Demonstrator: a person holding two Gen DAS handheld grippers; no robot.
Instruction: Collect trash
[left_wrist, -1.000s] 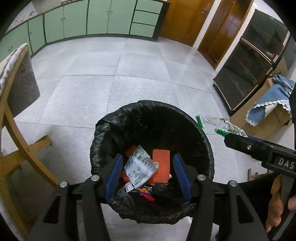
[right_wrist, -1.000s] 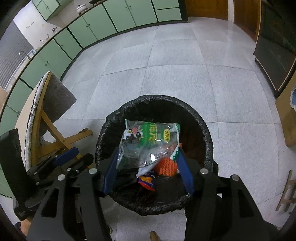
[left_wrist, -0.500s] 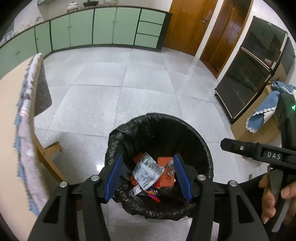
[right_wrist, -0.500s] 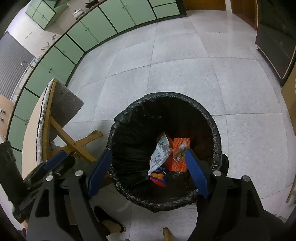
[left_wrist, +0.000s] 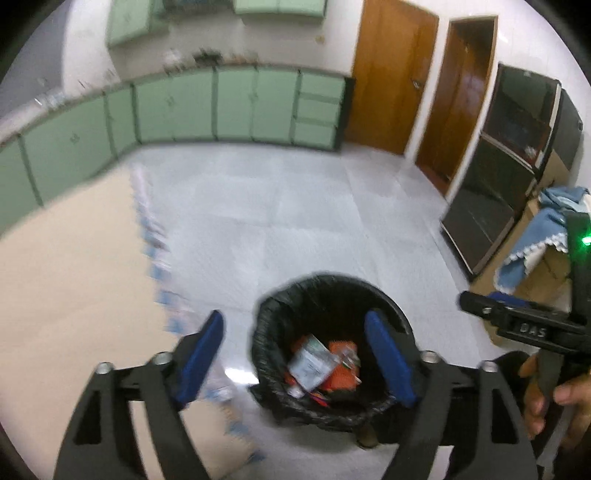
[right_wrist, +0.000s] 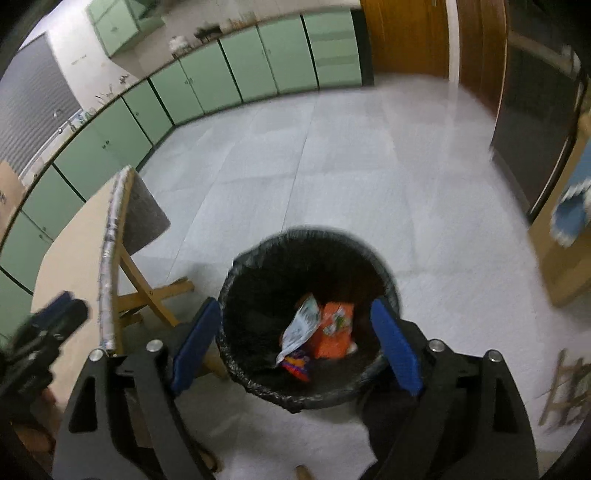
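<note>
- Two grippers hang above the black-lined bin (right_wrist: 308, 314), both empty.
- Left gripper (left_wrist: 295, 354): jaws have just been opening, now spread wide.
- Wrappers (right_wrist: 317, 332) lie at the bin's bottom.
- Right gripper (right_wrist: 295, 347): jaws likewise just opened, spread wide.

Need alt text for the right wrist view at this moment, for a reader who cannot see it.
The right gripper, jaws wide open and empty, hangs above a black-lined trash bin holding a silvery wrapper and an orange packet. A wooden table stands left of the bin on the grey tiled floor.
</note>
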